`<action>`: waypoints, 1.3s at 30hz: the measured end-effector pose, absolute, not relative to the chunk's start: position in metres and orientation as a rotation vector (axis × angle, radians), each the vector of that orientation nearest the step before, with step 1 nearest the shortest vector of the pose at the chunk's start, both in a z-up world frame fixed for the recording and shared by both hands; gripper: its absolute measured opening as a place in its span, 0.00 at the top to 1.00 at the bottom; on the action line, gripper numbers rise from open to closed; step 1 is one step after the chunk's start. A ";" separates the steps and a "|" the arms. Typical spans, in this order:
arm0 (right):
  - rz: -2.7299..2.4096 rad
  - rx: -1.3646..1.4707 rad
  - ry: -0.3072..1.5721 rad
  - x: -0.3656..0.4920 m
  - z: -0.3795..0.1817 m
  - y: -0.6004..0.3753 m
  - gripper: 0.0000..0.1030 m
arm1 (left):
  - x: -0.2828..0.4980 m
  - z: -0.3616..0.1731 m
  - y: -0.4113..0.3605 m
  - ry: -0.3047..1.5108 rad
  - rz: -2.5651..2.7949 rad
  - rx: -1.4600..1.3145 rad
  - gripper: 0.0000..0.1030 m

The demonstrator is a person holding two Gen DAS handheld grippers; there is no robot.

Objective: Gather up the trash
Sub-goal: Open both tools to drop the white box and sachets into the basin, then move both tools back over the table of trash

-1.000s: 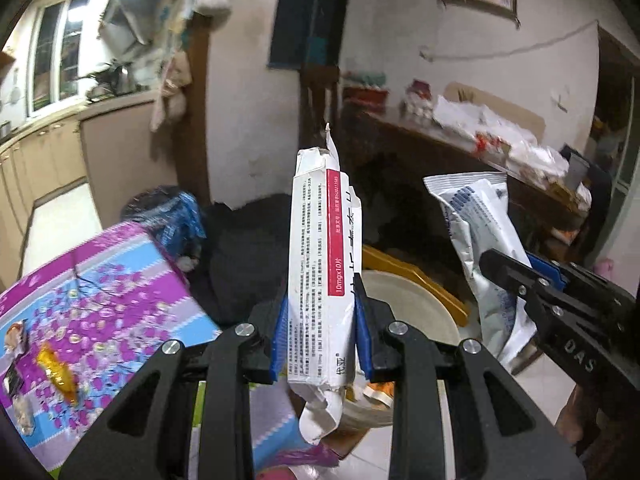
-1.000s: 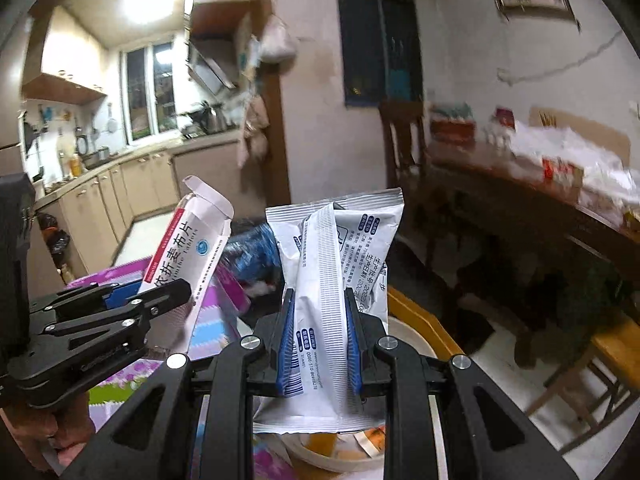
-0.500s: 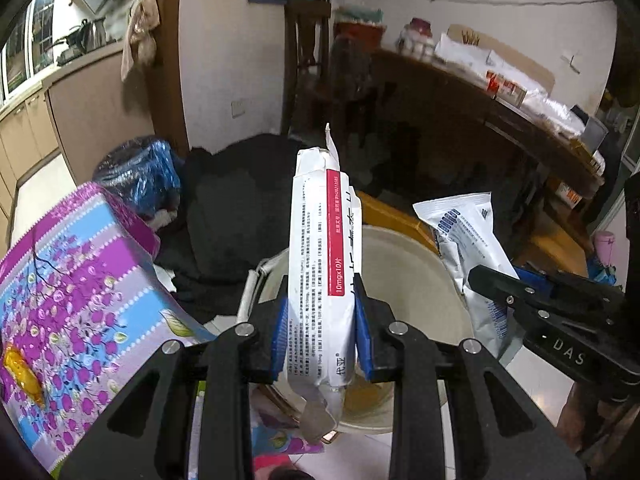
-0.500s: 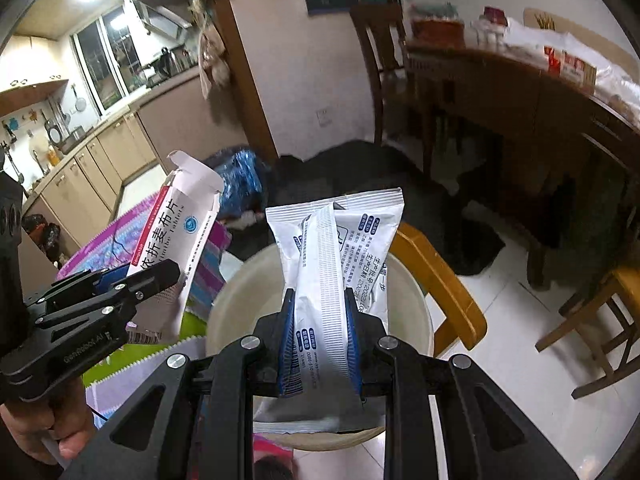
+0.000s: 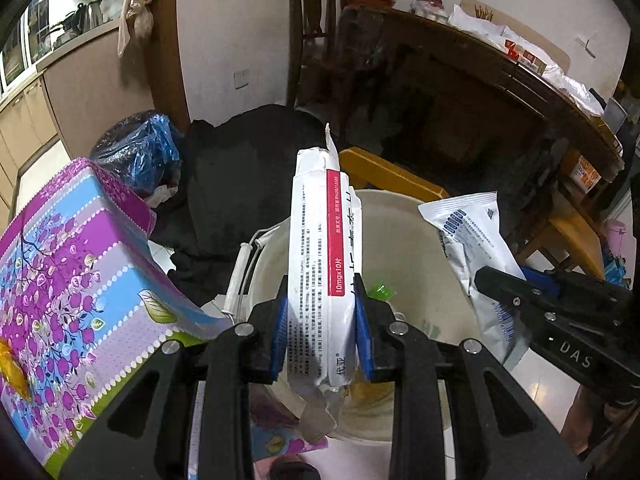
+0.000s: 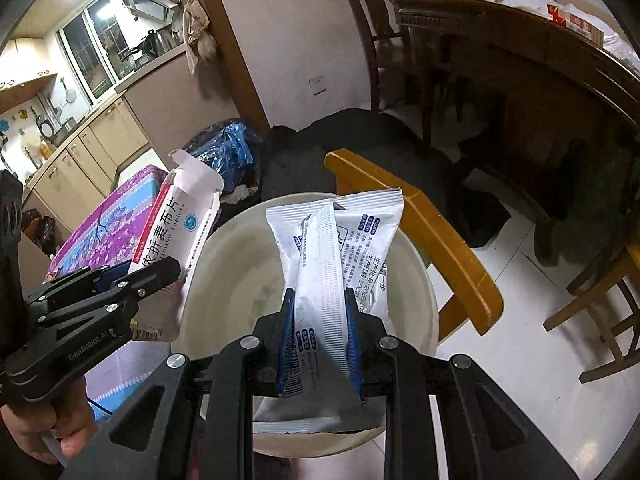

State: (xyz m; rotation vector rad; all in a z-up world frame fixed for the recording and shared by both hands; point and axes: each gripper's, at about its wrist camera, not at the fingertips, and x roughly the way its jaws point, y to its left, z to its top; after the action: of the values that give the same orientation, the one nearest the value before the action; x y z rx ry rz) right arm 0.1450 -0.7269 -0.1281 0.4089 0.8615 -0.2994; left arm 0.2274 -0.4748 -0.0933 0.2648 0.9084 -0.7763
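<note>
wrist views, both above bucket

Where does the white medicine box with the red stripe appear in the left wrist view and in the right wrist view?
Left wrist view: the medicine box stands upright at centre, clamped in the left gripper.
Right wrist view: the same box is at the left, tilted, its top flap open, held by that gripper.
Shared landmark: the cream bucket below both.
</note>
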 end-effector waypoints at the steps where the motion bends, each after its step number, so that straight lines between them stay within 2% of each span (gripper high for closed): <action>1: -0.298 0.410 0.861 0.146 -0.130 -0.727 0.77 | 0.227 -0.094 -0.476 0.910 -0.777 0.267 0.74; 6: -0.295 0.418 0.857 0.146 -0.133 -0.726 0.74 | 0.227 -0.099 -0.479 0.922 -0.767 0.278 0.72; 8: -0.298 0.415 0.853 0.146 -0.135 -0.725 0.72 | 0.229 -0.100 -0.478 0.929 -0.758 0.279 0.65; 9: -0.298 0.417 0.850 0.146 -0.134 -0.724 0.70 | 0.230 -0.100 -0.478 0.929 -0.755 0.275 0.56; 10: -0.298 0.420 0.845 0.145 -0.133 -0.724 0.67 | 0.229 -0.100 -0.477 0.926 -0.751 0.273 0.53; 39: -0.287 0.403 0.797 0.134 -0.109 -0.707 0.67 | 0.223 -0.091 -0.468 0.896 -0.740 0.273 0.53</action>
State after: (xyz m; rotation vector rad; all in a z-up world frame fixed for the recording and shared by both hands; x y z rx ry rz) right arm 0.1343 -0.7074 -0.1091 0.4027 0.7965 -0.2868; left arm 0.2227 -0.4679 -0.0912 0.2729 0.8958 -0.7403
